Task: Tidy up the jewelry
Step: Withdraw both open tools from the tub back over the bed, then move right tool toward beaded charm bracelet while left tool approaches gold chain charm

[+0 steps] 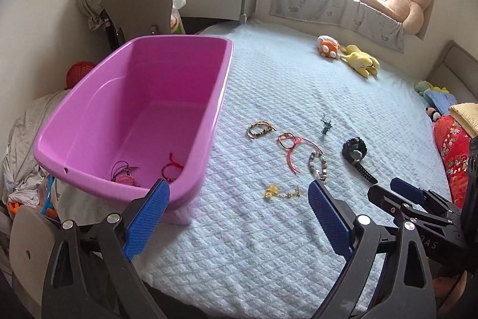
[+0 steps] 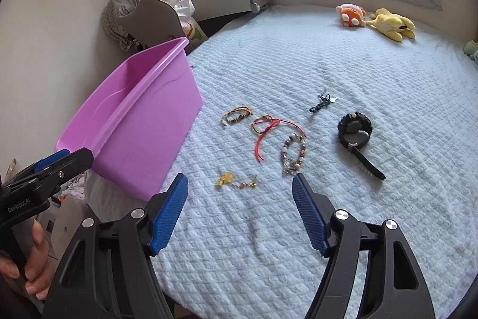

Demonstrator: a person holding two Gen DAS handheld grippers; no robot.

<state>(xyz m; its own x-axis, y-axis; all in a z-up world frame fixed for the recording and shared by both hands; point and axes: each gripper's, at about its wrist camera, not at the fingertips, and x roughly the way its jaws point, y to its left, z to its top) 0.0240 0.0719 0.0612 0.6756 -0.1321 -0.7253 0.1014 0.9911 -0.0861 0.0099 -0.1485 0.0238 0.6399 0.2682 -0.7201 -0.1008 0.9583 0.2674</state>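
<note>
Both claws — left claw (image 1: 239, 193), right claw (image 2: 240, 187) — gape empty (bare bedspread (image 2: 343, 214) below), pink tub (image 1: 143, 109) leftward.

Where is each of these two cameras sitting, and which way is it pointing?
Left wrist: rides the left gripper, looking down over the bed into the pink tub; its own open fingers show.
Right wrist: rides the right gripper, facing the black watch; open fingers and a hand show.
Shared: tub, bracelets, watch.

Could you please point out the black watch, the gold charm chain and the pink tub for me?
black watch (image 2: 355, 130): right wrist view, on its round case.
gold charm chain (image 2: 236, 182): right wrist view, on the chain's middle.
pink tub (image 1: 131, 97): left wrist view, on its inner wall.
</note>
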